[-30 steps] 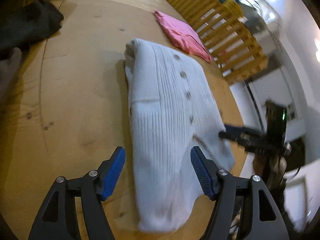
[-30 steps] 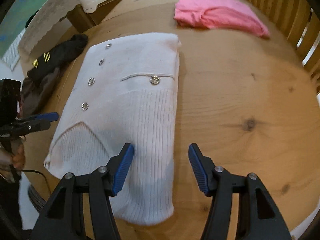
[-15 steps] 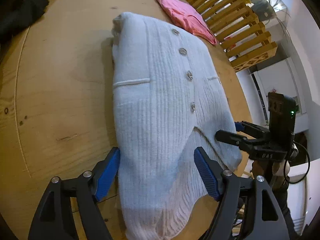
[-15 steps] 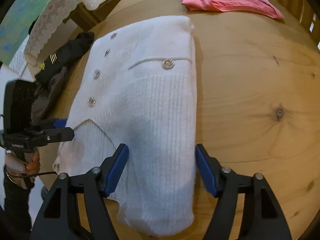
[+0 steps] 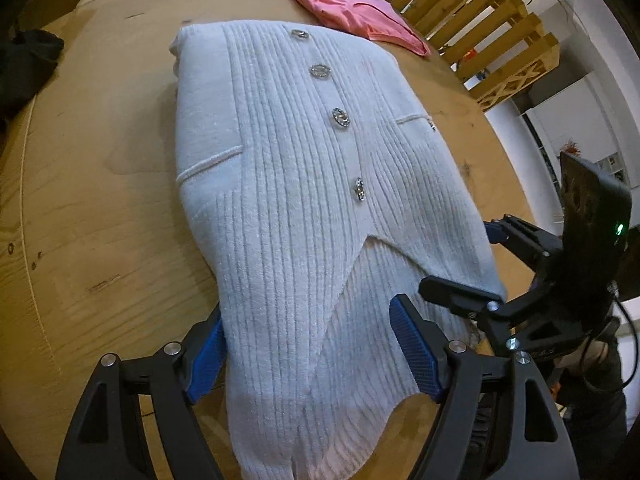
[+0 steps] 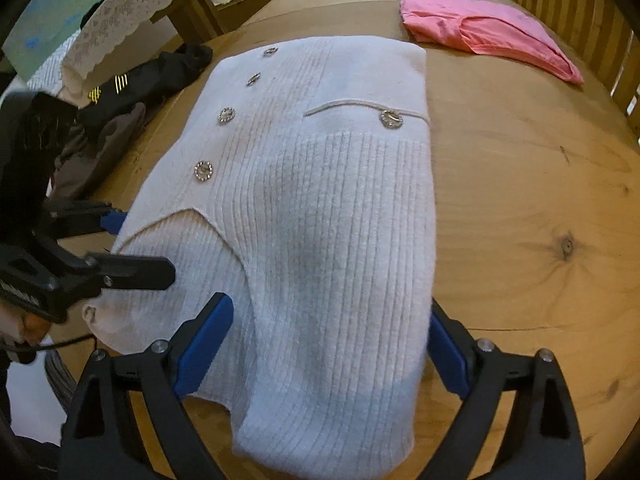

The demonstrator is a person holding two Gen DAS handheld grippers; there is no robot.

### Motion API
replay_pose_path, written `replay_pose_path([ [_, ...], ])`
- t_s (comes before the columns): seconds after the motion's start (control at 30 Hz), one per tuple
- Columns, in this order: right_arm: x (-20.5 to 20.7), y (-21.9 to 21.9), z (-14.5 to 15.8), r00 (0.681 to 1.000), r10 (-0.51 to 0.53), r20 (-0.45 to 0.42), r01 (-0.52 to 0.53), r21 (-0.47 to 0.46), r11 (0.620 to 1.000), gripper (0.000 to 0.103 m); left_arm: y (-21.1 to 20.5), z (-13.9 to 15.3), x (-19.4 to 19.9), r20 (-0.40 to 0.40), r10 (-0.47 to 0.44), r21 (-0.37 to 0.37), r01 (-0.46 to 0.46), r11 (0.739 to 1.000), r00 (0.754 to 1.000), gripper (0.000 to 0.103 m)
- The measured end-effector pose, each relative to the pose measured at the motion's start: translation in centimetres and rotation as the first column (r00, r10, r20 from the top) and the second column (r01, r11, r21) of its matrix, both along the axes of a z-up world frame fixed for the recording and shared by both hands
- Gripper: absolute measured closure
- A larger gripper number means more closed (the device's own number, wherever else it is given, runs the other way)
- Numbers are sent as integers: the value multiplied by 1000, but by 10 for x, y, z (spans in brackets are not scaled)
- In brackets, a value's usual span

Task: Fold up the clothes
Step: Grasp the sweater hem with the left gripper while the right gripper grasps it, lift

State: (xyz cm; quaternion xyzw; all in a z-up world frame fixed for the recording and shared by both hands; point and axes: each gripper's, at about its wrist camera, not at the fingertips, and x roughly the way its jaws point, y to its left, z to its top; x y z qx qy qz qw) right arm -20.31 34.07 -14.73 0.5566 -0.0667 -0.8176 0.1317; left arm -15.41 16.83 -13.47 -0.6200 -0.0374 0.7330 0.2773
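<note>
A white ribbed cardigan point(image 5: 304, 184) with silver buttons lies folded lengthwise on the wooden table point(image 5: 92, 184); it also shows in the right wrist view point(image 6: 320, 216). My left gripper point(image 5: 312, 352) is open, its blue pads on either side of the cardigan's near left end. My right gripper point(image 6: 324, 344) is open, its pads astride the near right end. Each gripper shows in the other's view: the right one point(image 5: 472, 264) beside the cardigan's right edge, the left one point(image 6: 132, 244) at its left edge.
A folded pink garment point(image 5: 352, 12) lies at the far side of the table, also in the right wrist view point(image 6: 488, 36). Dark clothes point(image 6: 132, 92) are heaped at the table's left edge. A wooden slatted rail point(image 5: 472, 20) runs behind the table.
Both grippers have moved forward and down over the cardigan's near end, so that each now straddles it. Both stay open.
</note>
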Motion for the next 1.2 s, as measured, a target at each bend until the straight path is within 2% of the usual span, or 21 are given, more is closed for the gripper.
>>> replay_pose_path([
  [0.13,-7,-2,0,999,-27,44,27,6,1000,12,9,1,2,-13,10,-54,-10,999,1000,29],
  [0.27,2,-17,-4,999,38,19,-39,94,995,14,26,1,8,-38,-29,-123,24,992,999,29],
  [0.37,4,-26,-2,997,74,-17,-71,119,990,30,28,2,11,-57,-30,-131,23,991,998,33],
  [0.4,4,-25,-1,997,73,-24,-70,98,993,45,28,2,12,-70,-29,-131,19,991,997,41],
  [0.43,4,-24,0,997,70,-31,-68,72,995,57,28,3,13,-83,-27,-131,16,991,996,51],
  [0.5,2,-20,-1,998,63,-21,-64,-8,998,61,27,3,15,-89,-21,-109,11,994,996,61],
  [0.67,-3,-12,-6,999,39,-1,-39,-173,984,70,29,1,16,-91,-28,-28,26,999,995,66],
  [0.87,-3,-7,-5,1000,-1,-17,-3,-262,965,73,29,5,13,-108,14,34,-10,999,994,72],
  [1.0,-17,-20,17,996,4,-85,-23,-226,974,74,34,27,10,-151,-31,44,38,998,988,73],
  [1.2,-38,9,83,978,-5,-206,-24,-138,990,74,53,73,-23,-216,-42,116,68,991,976,73],
])
